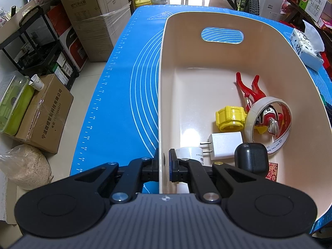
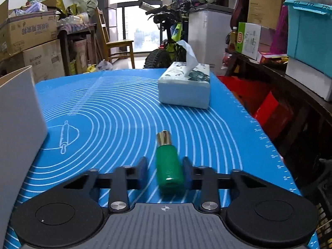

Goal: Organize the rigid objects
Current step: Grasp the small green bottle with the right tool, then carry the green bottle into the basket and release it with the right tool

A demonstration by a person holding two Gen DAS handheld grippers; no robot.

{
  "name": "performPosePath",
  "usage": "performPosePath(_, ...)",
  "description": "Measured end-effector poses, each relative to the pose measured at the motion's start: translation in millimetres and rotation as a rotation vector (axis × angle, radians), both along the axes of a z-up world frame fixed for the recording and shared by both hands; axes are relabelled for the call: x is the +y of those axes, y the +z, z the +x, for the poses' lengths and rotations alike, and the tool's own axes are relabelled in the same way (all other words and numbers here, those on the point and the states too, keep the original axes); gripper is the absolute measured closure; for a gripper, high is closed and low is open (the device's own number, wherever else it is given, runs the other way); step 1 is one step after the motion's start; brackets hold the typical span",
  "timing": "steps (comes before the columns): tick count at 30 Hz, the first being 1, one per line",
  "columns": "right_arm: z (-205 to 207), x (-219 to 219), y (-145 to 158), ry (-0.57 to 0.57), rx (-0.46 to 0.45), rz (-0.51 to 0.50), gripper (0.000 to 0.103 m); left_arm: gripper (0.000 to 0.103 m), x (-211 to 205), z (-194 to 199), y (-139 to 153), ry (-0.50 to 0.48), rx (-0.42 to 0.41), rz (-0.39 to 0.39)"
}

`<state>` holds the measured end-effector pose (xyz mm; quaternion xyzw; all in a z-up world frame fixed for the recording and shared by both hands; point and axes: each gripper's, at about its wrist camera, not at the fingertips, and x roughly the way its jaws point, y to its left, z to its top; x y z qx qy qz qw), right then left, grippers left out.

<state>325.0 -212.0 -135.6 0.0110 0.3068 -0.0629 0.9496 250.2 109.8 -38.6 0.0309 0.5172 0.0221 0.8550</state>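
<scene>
Right gripper (image 2: 165, 171) jaws apart around green bottle (image 2: 169, 164), lying cap (image 2: 164, 137) toward 12 o'clock. Looks light, stiff, slick: pinch mid-body. Left gripper (image 1: 165, 166) clenched on bin (image 1: 160, 95) wall.

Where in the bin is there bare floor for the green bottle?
The bin's far half is bare, from the handle slot to the yellow toy. The near right corner is crowded: charger, tape roll, red figure, black case.
</scene>
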Motion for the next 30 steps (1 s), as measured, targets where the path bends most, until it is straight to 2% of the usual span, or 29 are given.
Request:
performPosePath(7, -7, -2, 8, -0.006, 0.007, 0.037, 0.070, 0.095, 2, 0, 1, 0.002, 0.000, 0.000)
performPosePath(18, -29, 13, 60, 0.046, -0.113, 0.088, 0.070, 0.095, 1, 0, 1, 0.003, 0.000, -0.002)
performPosePath(25, -50, 54, 106, 0.183, -0.244, 0.127, 0.070, 0.095, 1, -1, 1, 0.002, 0.000, -0.007)
performPosePath(30, -61, 100, 121, 0.327, -0.269, 0.146, 0.070, 0.095, 0, -1, 0, 0.002, -0.001, -0.008)
